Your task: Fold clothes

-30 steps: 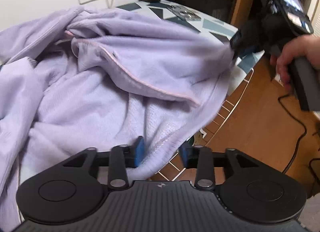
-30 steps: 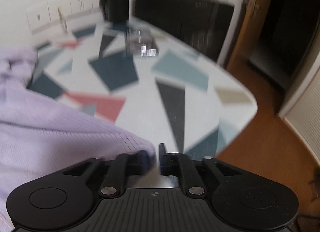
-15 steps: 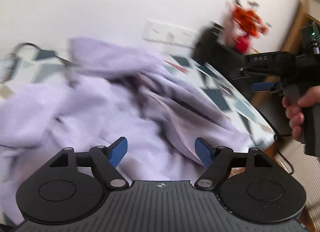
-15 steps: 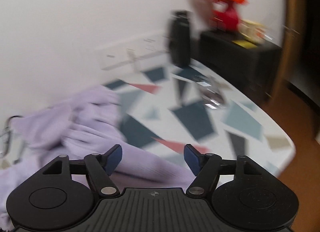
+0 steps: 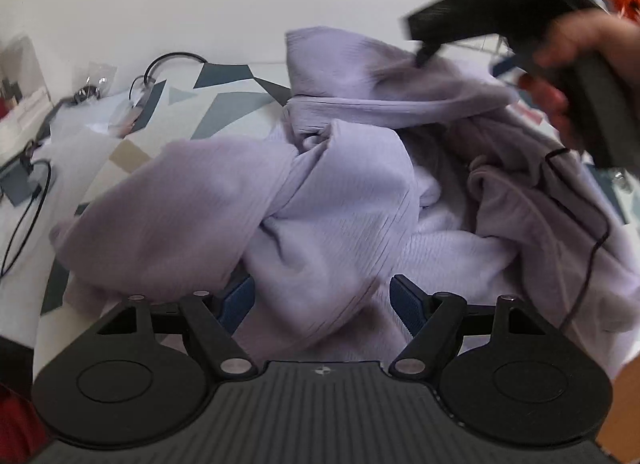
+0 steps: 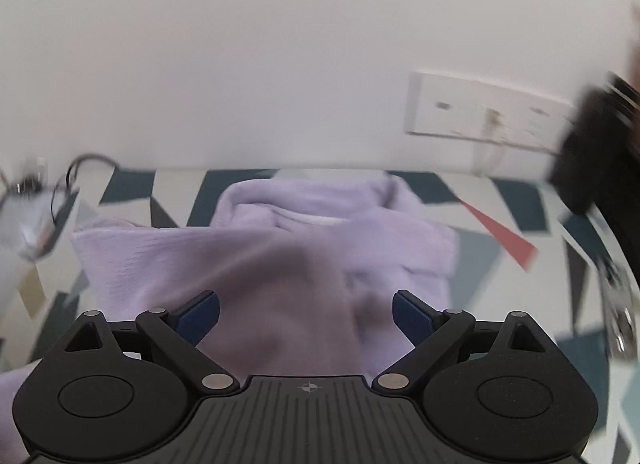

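Left wrist view: both grippers (image 5: 322,298) (image 6: 306,314) spread apart, empty; you should grab sweater (image 5: 332,200) hem corners, pull flat.

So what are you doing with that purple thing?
A person is folding clothes with a hand-held gripper in each hand. The lilac garment lies crumpled in a heap on the patterned table. Both the left hand-held gripper and the right hand-held gripper are open above it, gripping nothing.
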Demonstrator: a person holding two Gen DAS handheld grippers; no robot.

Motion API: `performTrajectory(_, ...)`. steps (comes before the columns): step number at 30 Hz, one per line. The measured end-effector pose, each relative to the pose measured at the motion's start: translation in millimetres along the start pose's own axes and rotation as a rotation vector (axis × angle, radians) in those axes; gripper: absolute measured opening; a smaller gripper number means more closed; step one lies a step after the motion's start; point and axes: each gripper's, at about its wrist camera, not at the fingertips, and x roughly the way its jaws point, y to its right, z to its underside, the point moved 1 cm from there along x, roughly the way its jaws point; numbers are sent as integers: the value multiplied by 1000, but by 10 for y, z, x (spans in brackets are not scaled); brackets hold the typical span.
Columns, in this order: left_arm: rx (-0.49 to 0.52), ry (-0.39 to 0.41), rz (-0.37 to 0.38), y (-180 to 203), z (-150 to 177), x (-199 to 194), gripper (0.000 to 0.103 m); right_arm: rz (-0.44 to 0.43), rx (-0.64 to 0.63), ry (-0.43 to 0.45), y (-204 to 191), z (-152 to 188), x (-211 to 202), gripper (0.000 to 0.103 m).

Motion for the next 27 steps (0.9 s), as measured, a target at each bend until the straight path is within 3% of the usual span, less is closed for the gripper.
performTrajectory(3, -15, -23, -18, 103, -63, 160, 76, -6, -69, -24, -122, -107, 331, 91)
performTrajectory(5, -26, -39, -38, 147, -114, 253, 76, -15, -112, -45, -186, -142, 529, 78)
performTrajectory(7, -27, -55, -66, 187, -171, 346, 76, -29, -138, -66, -213, -124, 684, 47)
performTrajectory(8, -28, -64, -82, 200, -190, 391, 76, -44, -129, -68, -193, -113, 738, 40)
performTrajectory(9, -30, -73, -97, 211, -210, 433, 76, -71, -106, -70, -152, -106, 777, 22)
performTrajectory(10, -32, -81, -108, 217, -229, 465, 76, -98, -82, -72, -110, -100, 814, 13)
performTrajectory(16, -57, -120, -153, 232, -245, 615, 76, -224, 88, -55, 351, -154, 744, 10)
performTrajectory(20, -71, -135, -178, 261, -244, 657, 76, -276, 275, 40, 969, -212, 472, 7)
performTrajectory(24, -79, -140, -217, 333, -285, 672, 75, -135, 633, 170, 1949, -83, 214, 7)
performTrajectory(27, -67, -133, -243, 407, -304, 676, 75, 43, 822, 227, 2587, 106, 196, 7)
